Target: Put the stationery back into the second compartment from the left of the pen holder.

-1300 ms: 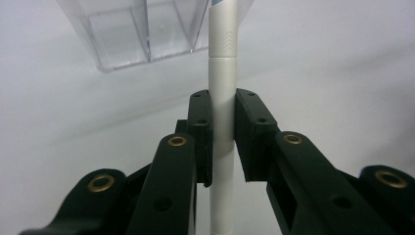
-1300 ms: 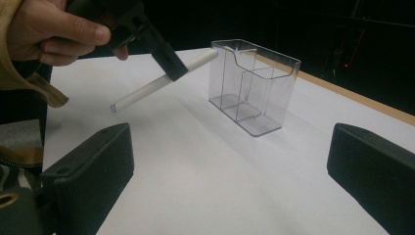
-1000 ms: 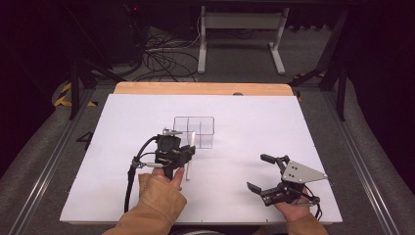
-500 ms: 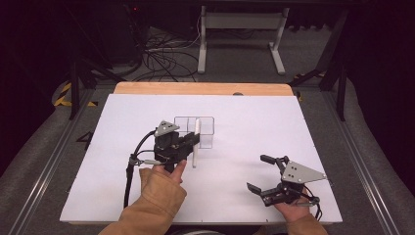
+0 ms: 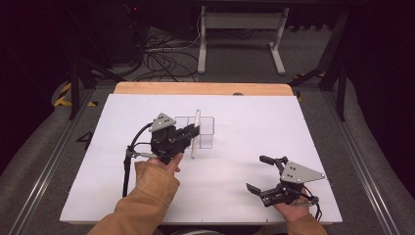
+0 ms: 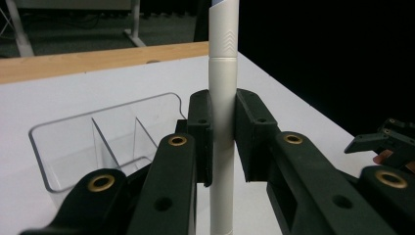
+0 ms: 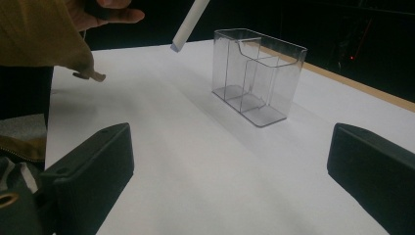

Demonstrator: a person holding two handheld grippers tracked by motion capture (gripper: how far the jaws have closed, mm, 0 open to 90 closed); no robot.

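My left gripper (image 5: 192, 132) is shut on a white marker-like stick (image 5: 195, 133), held above the white table just left of a clear plastic organizer (image 5: 205, 132). In the left gripper view the stick (image 6: 222, 117) stands upright between the two black jaws, with the organizer (image 6: 98, 142) and its dividers behind and to the left. My right gripper (image 5: 262, 174) rests open near the table's front right, nothing between its jaws. In the right gripper view the organizer (image 7: 257, 73) stands ahead and the stick's lower end (image 7: 188, 24) hangs above the table to its left.
The white board (image 5: 244, 205) lies on a wooden tabletop (image 5: 200, 88) whose edge shows at the back. A tan-sleeved forearm (image 5: 147, 200) comes in at the bottom left. Cables and a metal stand are on the floor beyond the table.
My left gripper has carried the stick up and toward the organizer's left side, tipping it more upright. The right gripper has stayed put and open.
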